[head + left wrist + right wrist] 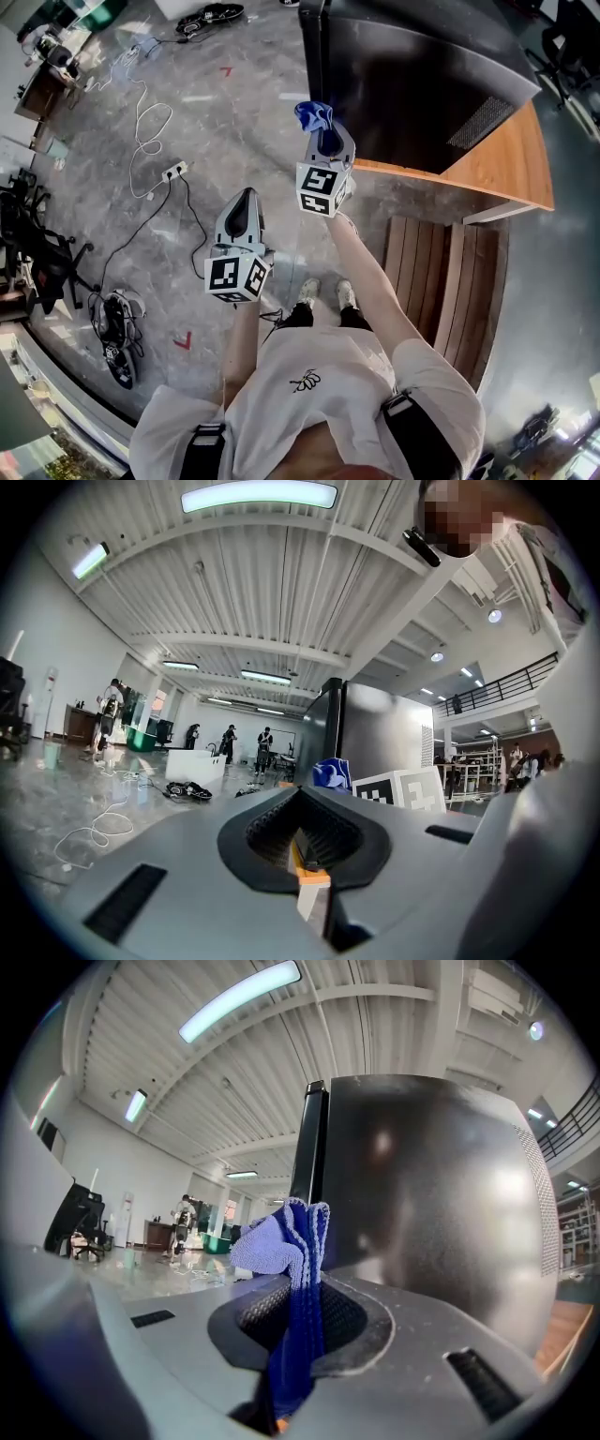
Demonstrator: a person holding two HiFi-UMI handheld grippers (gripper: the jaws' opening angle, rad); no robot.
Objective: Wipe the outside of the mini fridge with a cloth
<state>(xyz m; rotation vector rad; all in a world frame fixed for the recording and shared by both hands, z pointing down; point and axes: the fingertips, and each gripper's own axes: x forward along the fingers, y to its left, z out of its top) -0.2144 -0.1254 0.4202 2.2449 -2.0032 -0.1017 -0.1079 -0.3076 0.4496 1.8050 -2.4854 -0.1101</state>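
The right claw (298,1327) is clamped on a blue cloth (283,1241), which stands up out of the jaws in a bunched tuft; the left claw (302,844) has its jaws closed together with nothing between them, and hangs low and to the left over the floor (234,112), well apart from the work. The mini fridge (412,84) stands on a wooden worktop (511,173); the cloth is just beside its near front corner, by the dark door edge, though whether it touches the metal cannot be told.

The step in hand looks like the opening of the wipe; to do it well, the tuft should probably be laid flat against the side panel so that cloth, not the hard jaw tips, meets the glossy skin; long, overlapping strokes from top to bottom would suit the smooth face, with lighter pressure over the vent grille (480,122), where the weave could snag; a firm grip matters, since little cloth lies inside the jaws.

The fridge is the only container here; its door appears shut, and its contents are hidden.
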